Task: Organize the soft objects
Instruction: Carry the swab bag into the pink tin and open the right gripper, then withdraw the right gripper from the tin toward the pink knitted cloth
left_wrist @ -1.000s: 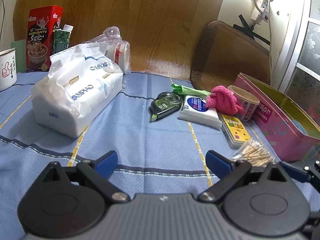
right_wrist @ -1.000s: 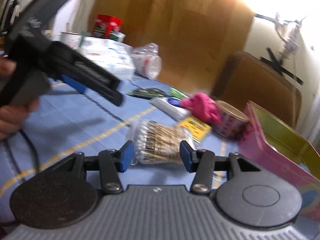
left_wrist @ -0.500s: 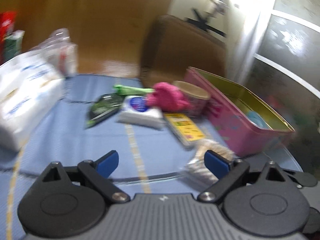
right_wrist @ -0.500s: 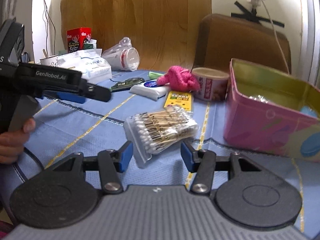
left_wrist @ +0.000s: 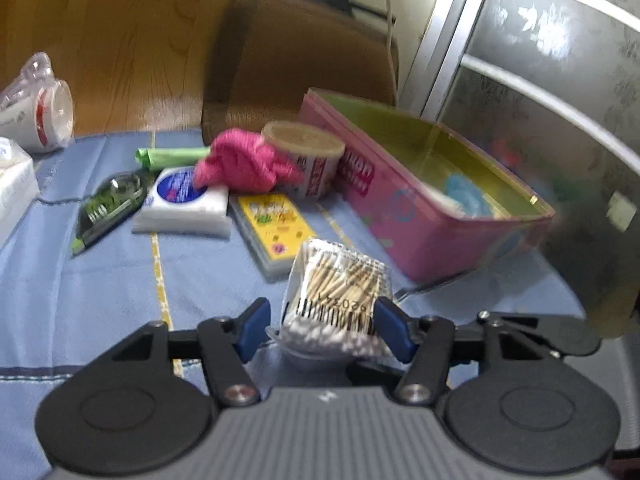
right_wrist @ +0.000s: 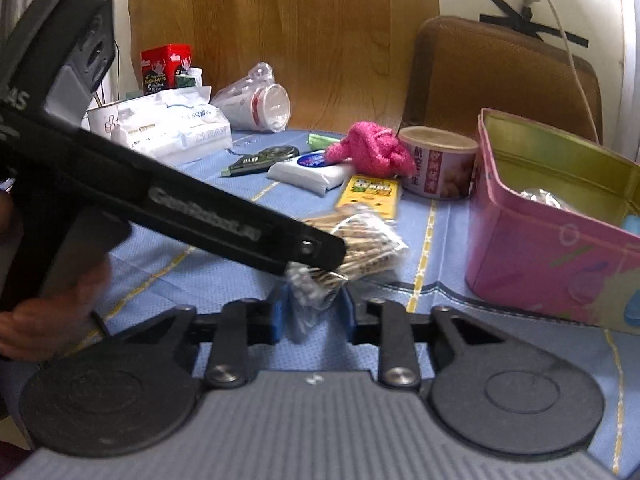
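- Blue cloth with yellow stripes (left_wrist: 120,292) covers the table; wood panelling and a brown chair back (left_wrist: 304,60) fill the upper frame in both views.
- We read the left gripper (left_wrist: 320,326) as closed onto the bag of cotton swabs (left_wrist: 340,292): the right blue pad touches the bag's edge, and the left pad looks to meet its crumpled plastic. Its jaws have just been closing, with the bag between them.
- Right gripper (right_wrist: 314,306): its jaws have just been closing too, and its blue pads pinch the bag's near end, the white swab tips (right_wrist: 308,280).
- Key relation: the bag lies straight ahead of both tongs, its long axis running away from the right gripper toward the upper right of that frame. Both hands are on it, so neither is nearer.
- Pink tin (left_wrist: 424,216) sits open at right of centre in the left view, just beyond the bag; we judge it the likely destination.
- Past the bag, mid-frame: a yellow card pack (left_wrist: 272,224), a white tissue pack (left_wrist: 184,208), a pink knitted cloth (left_wrist: 244,164) and a round can (left_wrist: 308,160).
- Left view alone shows the barcode on the bag and the tin's blue contents.
- Right view alone shows the left gripper's black arm (right_wrist: 192,220) crossing from the left over the bag, the hand (right_wrist: 44,312) holding it, and the large tissue bag (right_wrist: 168,128) at upper left.
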### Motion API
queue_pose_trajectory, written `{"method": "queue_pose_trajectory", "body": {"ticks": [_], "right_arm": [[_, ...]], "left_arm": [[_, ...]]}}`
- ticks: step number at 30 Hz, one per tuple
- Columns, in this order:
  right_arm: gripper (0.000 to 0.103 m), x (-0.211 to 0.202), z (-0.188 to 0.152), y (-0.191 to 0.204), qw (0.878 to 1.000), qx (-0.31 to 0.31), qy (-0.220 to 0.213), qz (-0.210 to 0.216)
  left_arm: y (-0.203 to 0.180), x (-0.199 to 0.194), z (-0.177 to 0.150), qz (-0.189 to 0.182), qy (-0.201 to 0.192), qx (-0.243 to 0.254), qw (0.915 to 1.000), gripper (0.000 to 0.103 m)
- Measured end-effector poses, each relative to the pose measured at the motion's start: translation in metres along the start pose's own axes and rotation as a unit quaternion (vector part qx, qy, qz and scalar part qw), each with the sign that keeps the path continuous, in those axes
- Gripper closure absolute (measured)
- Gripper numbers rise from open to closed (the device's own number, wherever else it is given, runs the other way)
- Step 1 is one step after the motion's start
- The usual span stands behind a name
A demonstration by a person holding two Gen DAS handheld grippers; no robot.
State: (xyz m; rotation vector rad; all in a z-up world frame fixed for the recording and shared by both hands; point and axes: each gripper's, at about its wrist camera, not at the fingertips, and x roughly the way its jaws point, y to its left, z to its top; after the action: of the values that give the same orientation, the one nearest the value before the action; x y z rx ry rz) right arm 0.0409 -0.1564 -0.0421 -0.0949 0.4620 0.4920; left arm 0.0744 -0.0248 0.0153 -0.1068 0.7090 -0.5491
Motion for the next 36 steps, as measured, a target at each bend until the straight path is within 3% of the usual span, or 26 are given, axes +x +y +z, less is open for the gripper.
{"method": "queue_pose_trajectory", "body": {"ticks": [7, 11, 20, 21, 23, 25, 27, 31, 36], "right_arm": [[0.076, -0.035, 0.01, -0.009, 0.993, -0.007, -0.103, -0.048], [0.076, -0.048, 0.017, -0.039, 0.987, 0.019, -0.135, -0.086], [0.076, -0.053, 0.012, -0.107, 0.974, 0.067, -0.143, -0.16], [0.076, -0.05, 0.011, -0.114, 0.973, 0.07, -0.142, -0.168], [0.075, -0.042, 0.012, -0.127, 0.97, 0.073, -0.136, -0.189], [0.072, -0.027, 0.016, -0.142, 0.965, 0.072, -0.118, -0.223], [0.064, -0.021, 0.014, -0.153, 0.959, 0.081, -0.108, -0.25], [0.064, -0.033, 0.007, -0.159, 0.955, 0.105, -0.129, -0.246], [0.064, -0.042, 0.003, -0.148, 0.954, 0.105, -0.141, -0.243]], "left_arm": [[-0.046, -0.024, 0.037, -0.028, -0.07, 0.057, 0.9955, 0.046], [-0.079, -0.003, 0.058, -0.047, -0.072, 0.094, 0.9919, 0.046], [-0.135, 0.08, 0.087, -0.043, -0.042, 0.134, 0.9891, 0.046], [-0.14, 0.09, 0.09, -0.039, -0.04, 0.142, 0.9883, 0.046], [-0.15, 0.112, 0.093, -0.014, -0.034, 0.161, 0.9863, 0.036], [-0.155, 0.13, 0.096, 0.013, -0.026, 0.164, 0.9861, 0.035], [-0.154, 0.132, 0.1, 0.015, -0.02, 0.149, 0.9885, 0.035], [-0.144, 0.112, 0.097, 0.014, -0.048, 0.131, 0.9901, 0.025], [-0.131, 0.092, 0.086, 0.015, -0.055, 0.113, 0.992, 0.025]]}}
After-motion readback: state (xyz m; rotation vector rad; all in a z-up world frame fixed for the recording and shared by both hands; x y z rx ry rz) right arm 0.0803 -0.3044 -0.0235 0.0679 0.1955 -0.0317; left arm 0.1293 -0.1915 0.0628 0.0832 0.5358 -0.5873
